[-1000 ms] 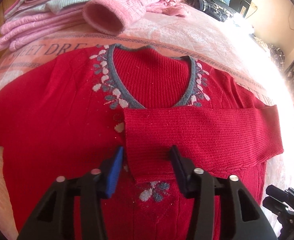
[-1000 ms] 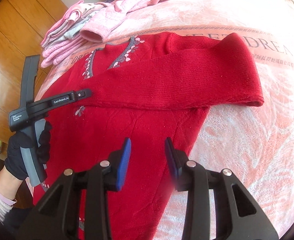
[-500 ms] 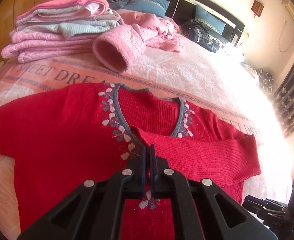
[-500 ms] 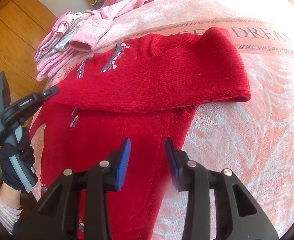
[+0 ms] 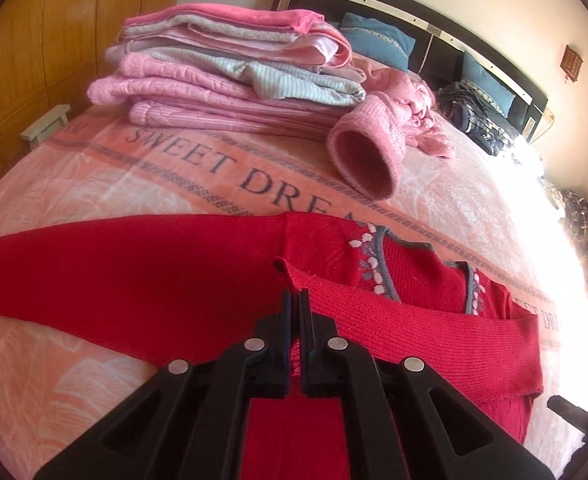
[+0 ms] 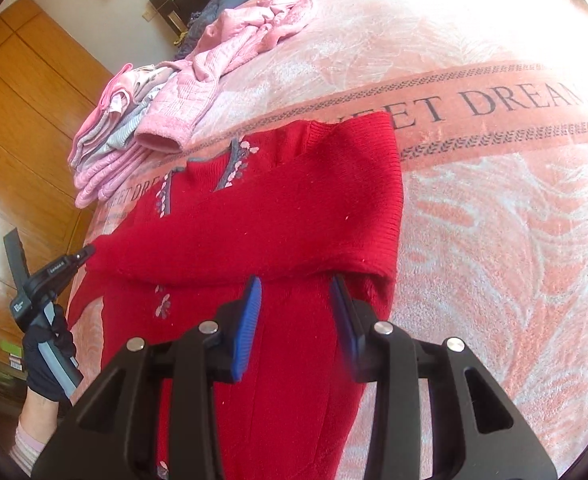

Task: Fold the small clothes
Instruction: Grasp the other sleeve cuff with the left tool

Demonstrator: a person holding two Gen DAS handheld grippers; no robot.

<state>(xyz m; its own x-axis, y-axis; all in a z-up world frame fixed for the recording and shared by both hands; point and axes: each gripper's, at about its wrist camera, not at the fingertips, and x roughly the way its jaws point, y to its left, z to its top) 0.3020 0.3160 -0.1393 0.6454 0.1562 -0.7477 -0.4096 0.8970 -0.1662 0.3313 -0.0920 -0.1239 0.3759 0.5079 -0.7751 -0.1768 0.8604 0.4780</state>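
Observation:
A red knit sweater (image 5: 133,280) with a grey floral neckline lies face up on the pink blanket. One sleeve (image 5: 434,328) is folded across its chest. My left gripper (image 5: 296,300) is shut on that sleeve's cuff and holds it a little above the sweater's body. The other sleeve stretches out flat to the left. In the right wrist view the sweater (image 6: 294,208) fills the middle. My right gripper (image 6: 296,308) is open, hovering just above the lower edge of the folded sleeve near its bend, holding nothing. The left gripper (image 6: 83,254), in a gloved hand (image 6: 49,360), pinches the cuff at far left.
A stack of folded pink and grey clothes (image 5: 221,80) sits at the bed's far left. A loose pink garment with an open cuff (image 5: 366,160) lies beside it. The "SWEET DREAM" blanket (image 5: 173,176) covers the bed. A wooden wardrobe (image 5: 53,40) and a dark headboard (image 5: 434,8) stand behind.
My left gripper went from open around the folded sleeve's cuff to shut on it, then pulled the cuff left and up. My right gripper, still open, moved in toward the sleeve's fold.

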